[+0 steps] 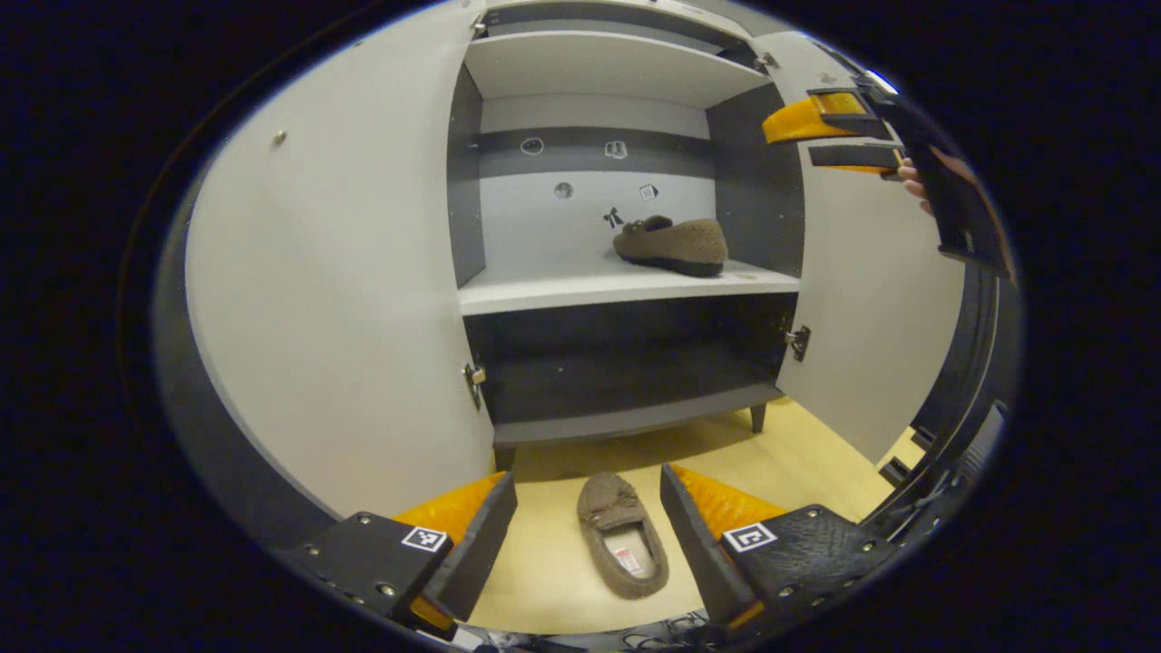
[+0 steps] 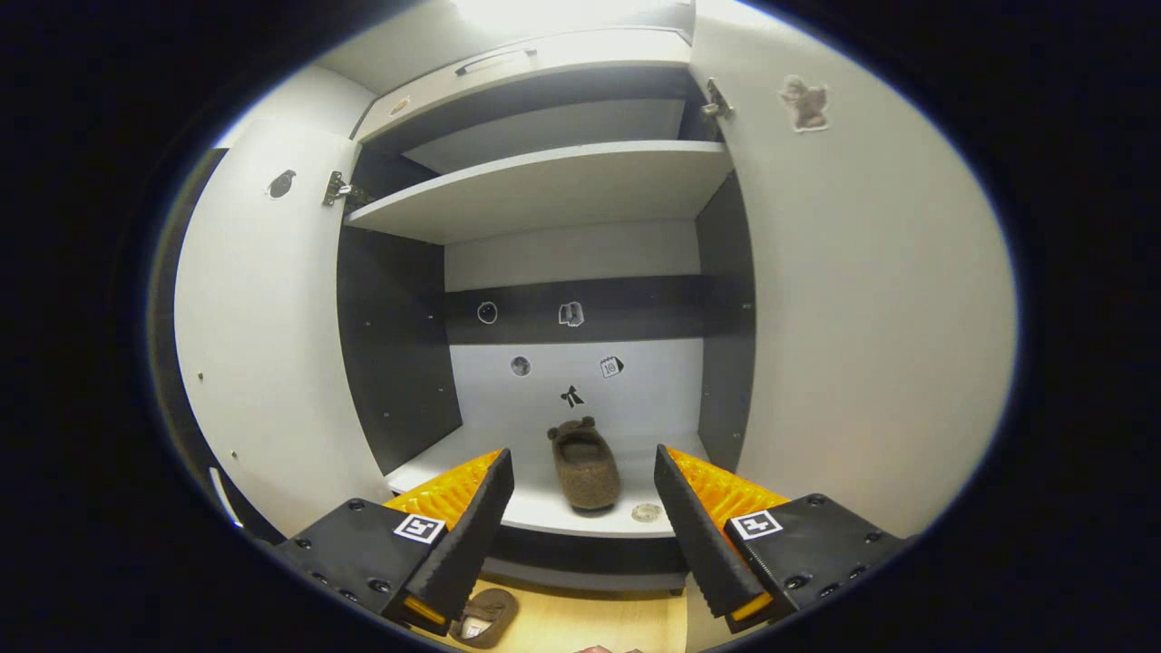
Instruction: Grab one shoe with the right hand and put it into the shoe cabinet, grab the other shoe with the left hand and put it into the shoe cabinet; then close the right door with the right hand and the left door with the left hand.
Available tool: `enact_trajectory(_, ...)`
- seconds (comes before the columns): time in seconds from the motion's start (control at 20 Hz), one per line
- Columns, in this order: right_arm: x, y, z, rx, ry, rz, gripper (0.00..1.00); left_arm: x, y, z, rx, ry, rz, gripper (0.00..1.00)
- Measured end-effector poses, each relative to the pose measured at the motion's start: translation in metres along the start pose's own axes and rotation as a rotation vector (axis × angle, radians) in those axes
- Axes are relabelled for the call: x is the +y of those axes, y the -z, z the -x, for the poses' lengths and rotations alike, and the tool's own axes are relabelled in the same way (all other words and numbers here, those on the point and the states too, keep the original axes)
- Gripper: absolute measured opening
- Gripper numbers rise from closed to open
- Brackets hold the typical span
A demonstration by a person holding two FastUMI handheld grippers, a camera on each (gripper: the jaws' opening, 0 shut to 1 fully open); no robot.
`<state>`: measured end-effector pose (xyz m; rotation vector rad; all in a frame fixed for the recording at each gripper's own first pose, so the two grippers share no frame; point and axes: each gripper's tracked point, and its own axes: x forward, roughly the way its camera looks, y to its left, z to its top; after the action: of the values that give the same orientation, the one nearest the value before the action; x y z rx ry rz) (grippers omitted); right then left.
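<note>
1. While my left gripper (image 1: 588,521) hangs wide and empty, the second shoe (image 1: 622,535) lies on the floor at the frame's bottom centre, between its fingers.
2. Descending carelessly, I judge a finger could shove the shoe away.
3. My right gripper (image 2: 583,503) is wide, empty; the first shoe (image 2: 585,469) sits on the middle shelf (image 2: 544,517) beyond.
4. Both doors, left door (image 1: 336,299) and right door (image 1: 871,308), stand open.
</note>
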<state>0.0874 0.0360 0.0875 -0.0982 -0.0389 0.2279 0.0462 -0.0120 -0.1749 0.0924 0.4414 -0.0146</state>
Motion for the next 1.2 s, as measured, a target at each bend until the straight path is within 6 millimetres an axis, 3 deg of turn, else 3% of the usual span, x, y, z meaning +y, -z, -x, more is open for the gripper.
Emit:
enact_trajectory(0.1, -0.005, 0.014, 0.023, 0.009, 0.010, -0.039, 0.98, 0.002, 0.020, -0.015, 0.049, 0.004, -0.020, 0.98)
enact_trajectory(0.15, -0.007, 0.022, 0.039, 0.005, 0.017, -0.036, 0.98, 0.003, 0.028, -0.020, 0.065, 0.010, -0.032, 0.94)
enact_trajectory(0.2, -0.015, 0.025, 0.030, -0.002, 0.022, -0.005, 0.98, 0.004, 0.037, -0.026, 0.092, 0.015, -0.039, 0.98)
enact_trajectory(0.3, -0.024, 0.038, 0.058, 0.007, 0.064, 0.032, 0.98, 0.004, 0.053, -0.036, 0.138, 0.027, -0.048, 0.94)
enact_trajectory(0.65, -0.018, 0.052, 0.112, 0.002, 0.104, 0.001, 0.98, 0.003, 0.104, -0.059, 0.286, 0.089, -0.137, 0.94)
enact_trajectory(0.9, -0.018, 0.055, 0.147, 0.020, 0.158, 0.037, 0.92, 0.004, 0.120, -0.070, 0.366, 0.121, -0.150, 0.99)
enact_trajectory(0.95, -0.019, 0.055, 0.156, 0.026, 0.178, 0.041, 0.98, 0.002, 0.121, -0.071, 0.375, 0.132, -0.144, 0.99)
enact_trajectory(1.0, -0.022, 0.053, 0.165, 0.028, 0.200, 0.034, 0.98, 0.000, 0.121, -0.073, 0.384, 0.142, -0.142, 0.94)
enact_trajectory(1.05, -0.026, 0.048, 0.173, 0.017, 0.229, 0.014, 0.92, 0.002, 0.120, -0.074, 0.387, 0.146, -0.156, 0.99)
enact_trajectory(1.1, -0.030, 0.041, 0.181, -0.003, 0.254, 0.003, 0.92, 0.002, 0.119, -0.076, 0.389, 0.143, -0.182, 0.99)
enact_trajectory(1.15, -0.041, 0.036, 0.189, -0.022, 0.301, 0.003, 0.92, 0.002, 0.120, -0.078, 0.394, 0.140, -0.214, 0.94)
enact_trajectory(1.2, -0.054, 0.031, 0.198, -0.037, 0.355, 0.006, 0.99, 0.000, 0.117, -0.079, 0.397, 0.142, -0.237, 0.99)
